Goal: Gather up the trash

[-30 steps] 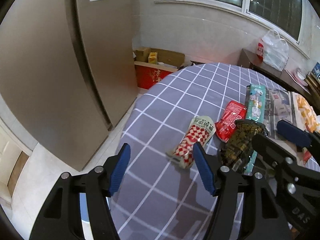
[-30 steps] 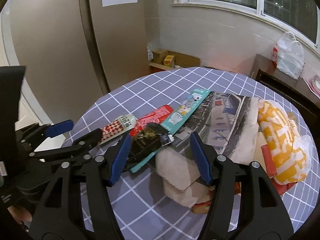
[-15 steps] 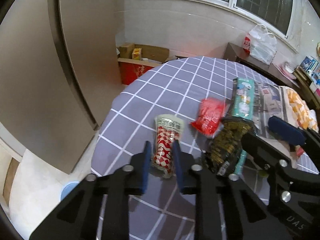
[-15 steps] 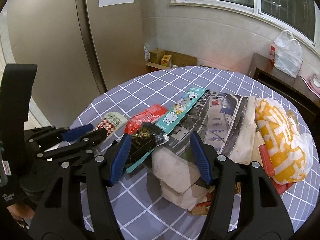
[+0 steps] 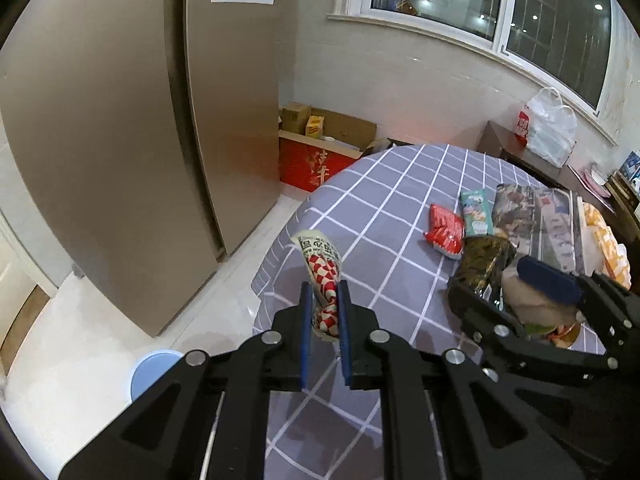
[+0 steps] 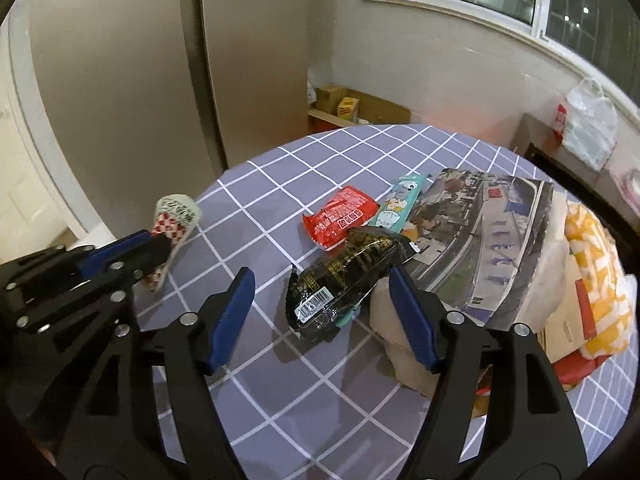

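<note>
Left wrist view: left tongs (image 5: 323,300) have just closed on red-checked snack wrapper (image 5: 322,268), lifted at 9 o'clock edge of table (image 5: 392,200), probably clear of cloth. Right tongs (image 6: 322,300), jaws just widened, straddle black wrapper (image 6: 348,276); pads apart from it.

Left gripper (image 5: 323,300) fingers have just closed; right gripper (image 6: 322,296) fingers have widened.

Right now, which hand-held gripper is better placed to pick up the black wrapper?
The right hand-held gripper: it is open with the black wrapper between its fingers. The left already pinches the checkered wrapper.
</note>
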Demonstrator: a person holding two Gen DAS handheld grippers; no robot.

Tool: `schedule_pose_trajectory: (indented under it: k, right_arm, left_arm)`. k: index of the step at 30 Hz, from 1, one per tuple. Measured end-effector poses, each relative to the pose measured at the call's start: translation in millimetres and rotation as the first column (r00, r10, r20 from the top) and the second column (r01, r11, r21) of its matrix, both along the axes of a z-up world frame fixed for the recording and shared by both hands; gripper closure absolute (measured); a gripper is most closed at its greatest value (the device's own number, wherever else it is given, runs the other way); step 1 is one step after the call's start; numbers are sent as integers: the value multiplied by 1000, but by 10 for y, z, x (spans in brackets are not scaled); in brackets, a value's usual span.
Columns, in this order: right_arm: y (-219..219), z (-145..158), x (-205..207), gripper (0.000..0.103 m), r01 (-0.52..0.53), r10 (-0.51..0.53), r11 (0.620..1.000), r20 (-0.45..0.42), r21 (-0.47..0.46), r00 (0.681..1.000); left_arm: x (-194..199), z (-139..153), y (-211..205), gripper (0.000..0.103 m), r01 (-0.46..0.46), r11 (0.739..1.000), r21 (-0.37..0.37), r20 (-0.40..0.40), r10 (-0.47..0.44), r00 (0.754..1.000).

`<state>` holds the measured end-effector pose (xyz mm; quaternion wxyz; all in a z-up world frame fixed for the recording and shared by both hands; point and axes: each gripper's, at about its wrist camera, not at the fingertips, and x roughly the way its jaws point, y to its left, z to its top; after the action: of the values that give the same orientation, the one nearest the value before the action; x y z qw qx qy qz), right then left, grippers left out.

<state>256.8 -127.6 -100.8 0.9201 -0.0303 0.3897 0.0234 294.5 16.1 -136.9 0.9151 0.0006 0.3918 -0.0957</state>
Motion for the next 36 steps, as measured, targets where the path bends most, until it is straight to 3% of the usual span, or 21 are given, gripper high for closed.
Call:
schedule_pose_trajectory:
  k: [3,5,7,9,12,22,36]
  right_arm:
    - [60,-44,-4,43,5,-5,998,-1,-61,1000]
    - [58,-59,-26,65,25,-24,993,9,-114,1000]
    - [19,-57,-54,76,41,-40,991,13,-129,999]
    - [-49,-45,-73,79,38,-38,995,7,-91,999]
    - [-96,3,-134,100,30,-30,999,11,-37,999]
    - [-69,300,-445,101,-23,18,998,77,59,997]
    - [138,598,-671,101,-134,113,972,117,194,987]
  left_arm:
    - [-2,-11,-2,92,1,1000,-5,-5,-1,1000]
    - [-16,-10,-16,92,6,1000,-13,-6,-6,1000]
    - [-43,-1,-25,92,13,1000,-17,-4,-13,1000]
    - [-79,12,-23,92,15,999,-30,-3,-15,1000]
    - [-136,47,-17,92,14,999,-38,1,-13,1000]
    - [-405,258,38,92,5,998,-55,43,-3,999]
    - [-695,451,469,92,-55,991,-120,64,63,996]
